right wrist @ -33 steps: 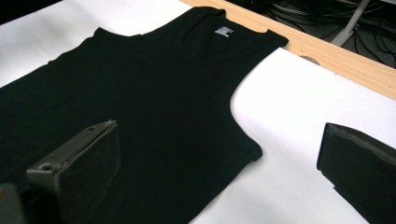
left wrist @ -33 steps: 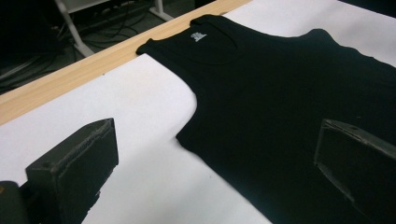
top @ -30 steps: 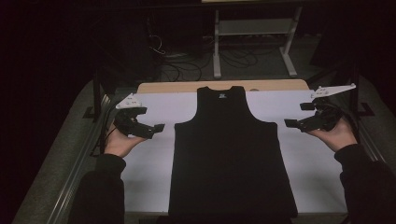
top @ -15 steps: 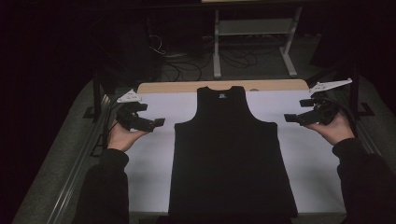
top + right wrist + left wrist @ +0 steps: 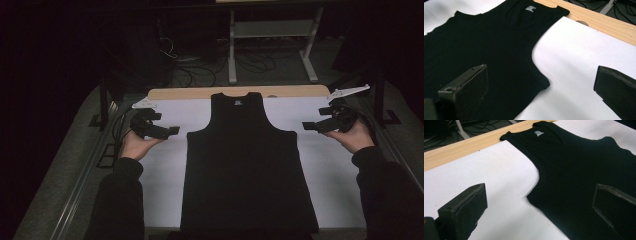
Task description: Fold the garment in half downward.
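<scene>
On the white table [image 5: 165, 180] the black tank top [image 5: 247, 165] lies flat; I've got left gripper [image 5: 172, 131] and right gripper [image 5: 306, 126] spread wide beside its armholes, ready to grab.

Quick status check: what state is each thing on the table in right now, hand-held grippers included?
Black tank top: spread flat, unfolded, neck toward the far edge, label showing.
Left hand-held gripper: open, empty, beside the tank top's left armhole.
Right hand-held gripper: open, empty, beside the right armhole.
White table cover: flat, under the tank top.
</scene>
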### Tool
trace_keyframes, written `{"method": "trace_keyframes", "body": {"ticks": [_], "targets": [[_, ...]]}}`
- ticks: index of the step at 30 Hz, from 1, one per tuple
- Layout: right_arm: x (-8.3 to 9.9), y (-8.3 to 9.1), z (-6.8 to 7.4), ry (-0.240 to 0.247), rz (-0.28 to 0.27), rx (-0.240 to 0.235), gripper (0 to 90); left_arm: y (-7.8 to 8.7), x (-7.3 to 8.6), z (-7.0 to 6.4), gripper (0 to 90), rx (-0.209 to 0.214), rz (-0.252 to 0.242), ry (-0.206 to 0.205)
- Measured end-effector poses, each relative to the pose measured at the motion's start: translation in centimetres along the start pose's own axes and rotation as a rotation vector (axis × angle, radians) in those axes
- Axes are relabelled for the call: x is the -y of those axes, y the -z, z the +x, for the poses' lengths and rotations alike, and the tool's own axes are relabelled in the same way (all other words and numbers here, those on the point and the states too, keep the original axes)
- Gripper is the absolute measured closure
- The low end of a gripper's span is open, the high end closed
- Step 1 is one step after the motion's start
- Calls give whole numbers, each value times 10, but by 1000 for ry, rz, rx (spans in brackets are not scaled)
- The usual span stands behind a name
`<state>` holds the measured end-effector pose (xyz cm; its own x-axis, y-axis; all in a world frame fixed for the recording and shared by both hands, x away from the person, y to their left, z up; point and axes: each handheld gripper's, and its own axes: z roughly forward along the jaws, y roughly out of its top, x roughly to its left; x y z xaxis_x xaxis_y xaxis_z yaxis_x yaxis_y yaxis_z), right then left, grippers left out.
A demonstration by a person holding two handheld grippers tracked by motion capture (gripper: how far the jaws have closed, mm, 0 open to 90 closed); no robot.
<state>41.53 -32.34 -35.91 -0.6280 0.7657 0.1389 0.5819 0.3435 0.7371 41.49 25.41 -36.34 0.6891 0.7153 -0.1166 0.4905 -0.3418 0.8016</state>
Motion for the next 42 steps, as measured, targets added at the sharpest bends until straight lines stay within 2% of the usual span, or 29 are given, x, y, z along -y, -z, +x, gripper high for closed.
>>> {"method": "trace_keyframes", "body": {"ticks": [3, 11, 16, 23, 27, 34, 42], "targets": [[0, -2, -1, -3, 3, 0, 0, -5, 1, 3, 0, 8, -2, 13], [1, -13, -3, -10, 7, -19, 0, -20, 4, 2, 0, 29, 18, 6], [2, -20, -2, -14, 18, -26, 0, -31, 7, 0, 0, 47, 12, 34], [4, -34, 1, -11, 42, -38, 0, -42, 9, -1, 0, 57, 33, 30], [4, -39, 1, -10, 48, -43, 0, -46, 12, -2, 0, 67, 17, 45], [7, -48, 1, -18, 51, -52, 0, -56, 16, -2, 0, 75, 44, 43], [11, -61, -3, -35, 80, -52, 0, -65, 20, -3, 0, 73, 71, 37]]}}
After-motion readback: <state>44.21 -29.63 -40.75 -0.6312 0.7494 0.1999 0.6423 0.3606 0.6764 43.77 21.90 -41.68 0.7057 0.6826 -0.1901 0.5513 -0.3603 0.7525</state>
